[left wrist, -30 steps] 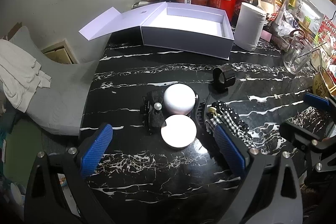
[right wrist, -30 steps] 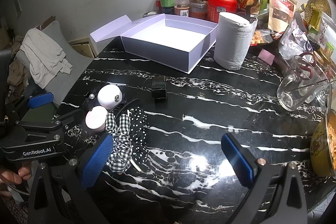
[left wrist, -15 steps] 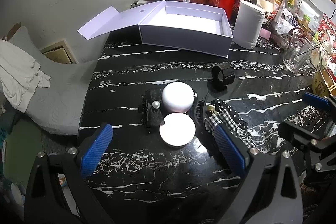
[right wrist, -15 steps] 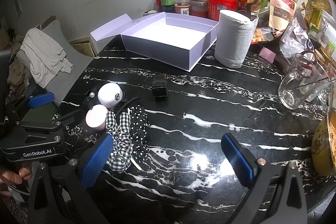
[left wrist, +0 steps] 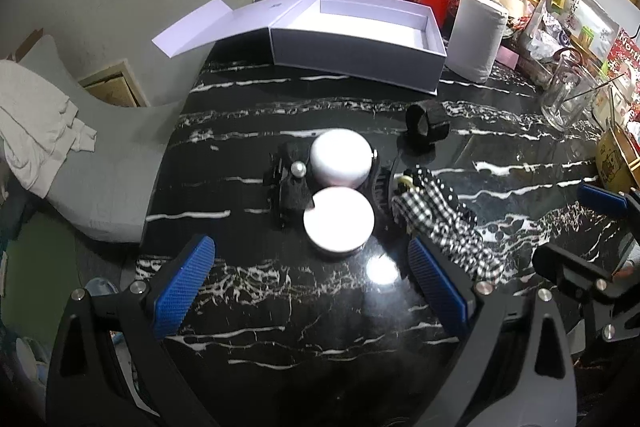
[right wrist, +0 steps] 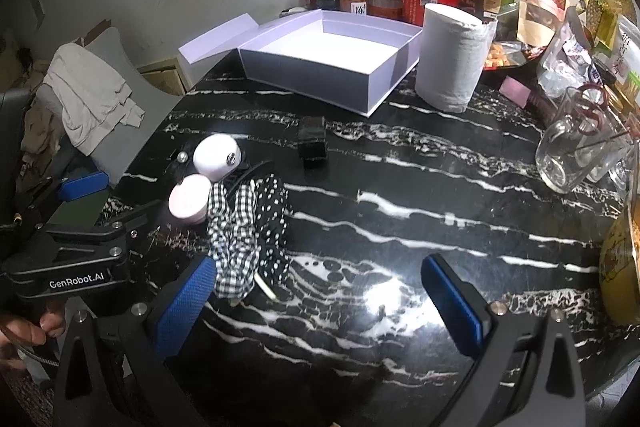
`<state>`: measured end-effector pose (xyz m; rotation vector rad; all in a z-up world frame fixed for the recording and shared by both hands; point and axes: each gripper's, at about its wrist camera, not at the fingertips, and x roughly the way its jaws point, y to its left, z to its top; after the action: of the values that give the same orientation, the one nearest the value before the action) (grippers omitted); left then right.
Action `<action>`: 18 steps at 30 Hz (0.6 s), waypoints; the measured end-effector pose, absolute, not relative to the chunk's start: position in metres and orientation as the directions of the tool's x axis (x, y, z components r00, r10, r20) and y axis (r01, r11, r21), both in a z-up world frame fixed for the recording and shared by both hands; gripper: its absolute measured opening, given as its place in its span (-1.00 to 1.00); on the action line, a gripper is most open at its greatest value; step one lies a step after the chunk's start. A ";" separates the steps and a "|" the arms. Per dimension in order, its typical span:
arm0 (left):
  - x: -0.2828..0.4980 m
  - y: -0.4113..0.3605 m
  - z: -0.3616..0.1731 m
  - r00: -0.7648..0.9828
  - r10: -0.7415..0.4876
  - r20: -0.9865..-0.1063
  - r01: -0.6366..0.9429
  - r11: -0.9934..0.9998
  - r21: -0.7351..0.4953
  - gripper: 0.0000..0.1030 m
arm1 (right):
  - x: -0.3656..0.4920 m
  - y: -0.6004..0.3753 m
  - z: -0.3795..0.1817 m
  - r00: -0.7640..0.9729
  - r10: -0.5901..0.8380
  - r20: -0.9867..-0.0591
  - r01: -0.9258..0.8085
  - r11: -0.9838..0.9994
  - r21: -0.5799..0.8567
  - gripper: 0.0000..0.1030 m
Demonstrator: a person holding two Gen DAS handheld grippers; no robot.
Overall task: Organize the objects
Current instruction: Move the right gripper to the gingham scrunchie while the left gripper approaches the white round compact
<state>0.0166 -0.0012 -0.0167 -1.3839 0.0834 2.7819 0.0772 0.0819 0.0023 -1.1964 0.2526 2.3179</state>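
Nothing has gone into the box (left wrist: 358,39) yet, as far as either view shows: its white floor is bare and its lid lies folded back, well ahead of both tools at the far side of the tabletop (left wrist: 280,315). Everything to be organized sits loose on the dark marble. Just ahead of the left tool (left wrist: 310,283), which is released with jaws wide and nothing between them, lie the flat compact (left wrist: 339,219) and, touching it beyond, the round white case (left wrist: 341,163); a black clip with a pearl (left wrist: 290,183) rests against their left side. The scrunchies (right wrist: 250,231), one checked and one dotted, lie by the left finger of the right tool (right wrist: 320,301), which is likewise released and empty, hanging over bare marble. The small black block (right wrist: 311,141) stands alone farther ahead, between the scrunchies and the box. So the whole job seems still to do: each piece needs lifting and carrying forward into the box, and the compact looks the likeliest first pick for the left tool.
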 end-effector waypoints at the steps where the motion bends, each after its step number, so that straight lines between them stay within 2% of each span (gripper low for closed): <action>1: 0.018 -0.002 -0.019 -0.601 0.009 -0.800 -0.052 -0.998 0.028 0.91 | 0.078 0.081 0.001 -0.476 0.356 -0.804 -0.521 -0.851 -0.068 1.00; 14: 0.026 -0.015 -0.046 -0.548 0.056 -0.834 -0.051 -0.998 -0.033 0.90 | 0.081 0.070 -0.027 -0.452 0.320 -0.833 -0.515 -0.856 -0.049 1.00; 18: 0.025 -0.014 -0.055 -0.531 0.076 -0.844 -0.064 -0.997 -0.049 0.83 | 0.079 0.070 -0.035 -0.452 0.300 -0.840 -0.511 -0.859 -0.032 1.00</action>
<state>0.0245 -0.0144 -0.0549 -1.4787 -0.0186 2.6809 0.0790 0.0699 -0.0349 -1.2725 0.3097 2.3115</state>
